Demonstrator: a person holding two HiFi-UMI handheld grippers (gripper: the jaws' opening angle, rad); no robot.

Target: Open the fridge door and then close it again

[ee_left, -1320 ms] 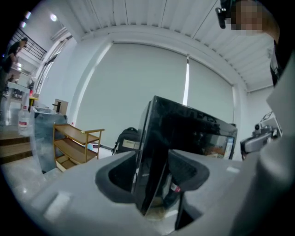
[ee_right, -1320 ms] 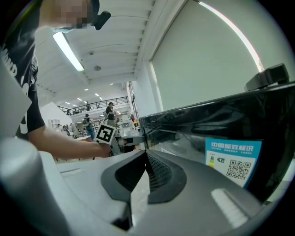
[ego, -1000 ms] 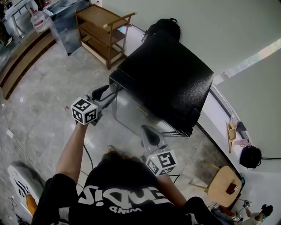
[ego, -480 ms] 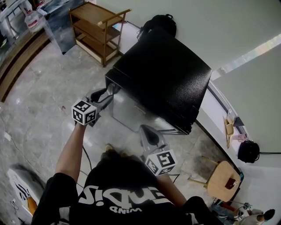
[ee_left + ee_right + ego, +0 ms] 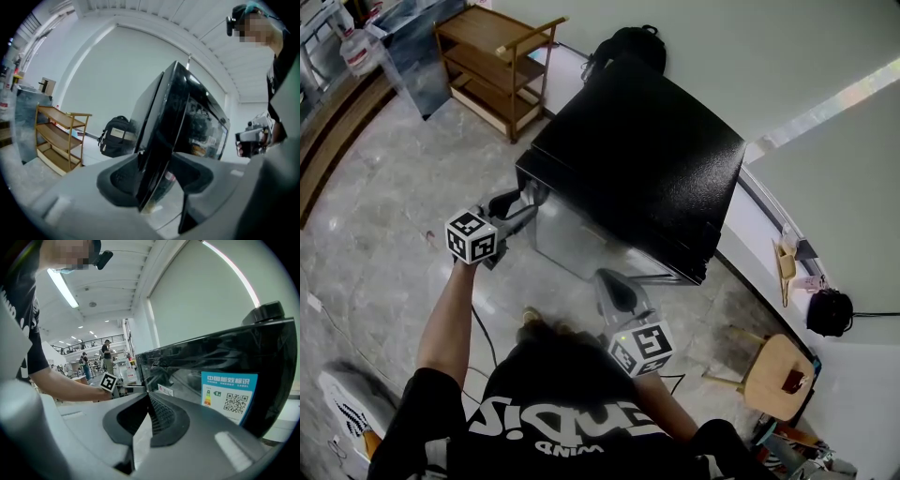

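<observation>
A small black fridge [image 5: 637,159] stands by the wall, its glass door [image 5: 572,239] facing me. My left gripper [image 5: 528,201] is at the door's left edge. In the left gripper view the door [image 5: 168,122] stands edge-on between the jaws of that gripper [image 5: 154,180], which are opening, with a gap beside the right pad. A bottle shows through the glass. My right gripper [image 5: 609,281] hangs in front of the door's lower right, touching nothing. In its own view that gripper [image 5: 147,413] is shut and empty, with the fridge [image 5: 211,366] ahead.
A wooden shelf cart [image 5: 497,56] stands left of the fridge and a black backpack [image 5: 623,47] behind it. A round wooden stool [image 5: 778,375] and a black bag [image 5: 830,311] sit at the right. A cable runs across the floor near my feet.
My left gripper has sunk a little along the door's left edge. The right gripper has kept still.
</observation>
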